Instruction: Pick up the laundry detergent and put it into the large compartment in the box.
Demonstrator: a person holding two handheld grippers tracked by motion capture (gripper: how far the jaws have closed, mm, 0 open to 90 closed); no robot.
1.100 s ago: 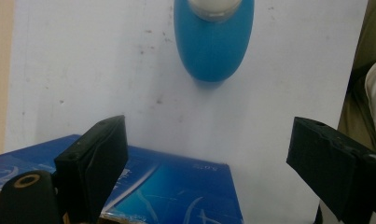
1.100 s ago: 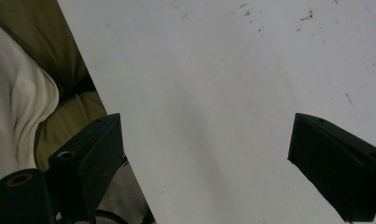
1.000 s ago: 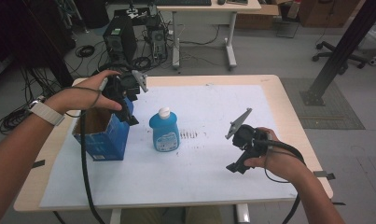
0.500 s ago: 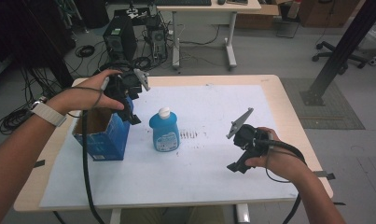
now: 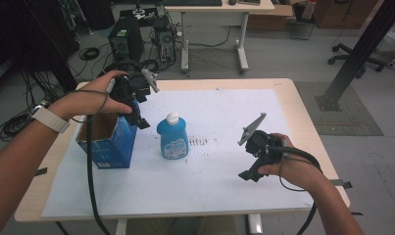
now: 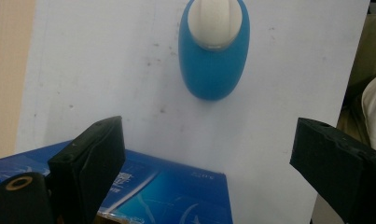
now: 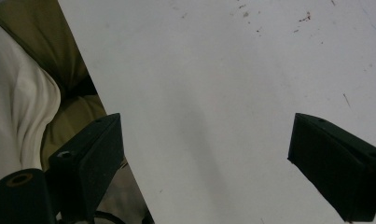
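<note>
Left gripper (image 5: 136,115) hangs over the near-right corner of the open blue box (image 5: 107,142), left of centre in the high view. Jaws stand wide apart, nothing between them. Blue bottle (image 5: 173,137) with white cap stands upright on the white sheet (image 5: 209,186), just to the right of the box and apart from it.

In the left gripper view the bottle (image 6: 213,56) sits at top centre, seen from above, straight ahead of the jaws and beyond the box edge (image 6: 176,196). Its long axis is vertical; the oval body runs along the gripper's line of sight.

Right gripper (image 5: 249,174) at lower right, well apart from the bottle, jaws spread and empty, aimed at bare sheet (image 7: 223,93).

Judgement: left hand is nearer; the reach goes forward and down.
</note>
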